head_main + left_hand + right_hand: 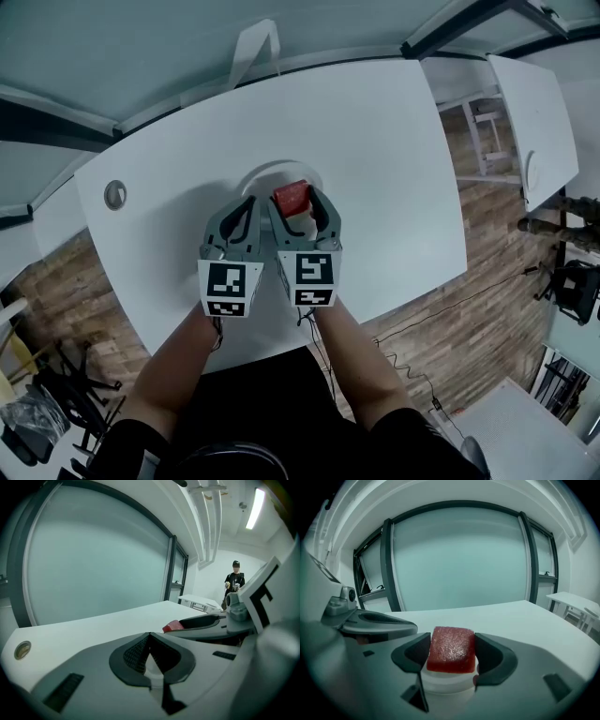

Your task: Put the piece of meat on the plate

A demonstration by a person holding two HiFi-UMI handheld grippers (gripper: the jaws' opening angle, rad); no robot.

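**While one claw is shut and empty, the other grips the meat over the plate**

Where the white desk (394, 131) curves toward its left end, a round metal cable port (115, 194) is set into the top, well apart from everything else. Next comes the left claw (149, 635), held low over the desk. Its own view shows its two dark pads pressed together along one line, with nothing between them. Seen from the head view, it lies right beside the other gripper, and their two marker cubes (230, 286) sit almost side by side above the person's forearms.

Just past the left claw is the plate (267, 171), a white round dish near the middle of the desk. Only part of its rim shows behind the two tools. The piece of meat (451, 648) is a red block with rounded corners, positioned over the plate. The right claw (451, 652) has closed on it, one dark pad flat against each side, so the jaws stand a block's width apart. The plate's pale surface lies directly beneath the block, but I cannot tell whether the two touch.

Farther right, beyond a strip of wooden floor (469, 272), stands a second white desk (534, 103). The left gripper view shows a person (234, 581) in dark clothes standing far off at the end of the room.
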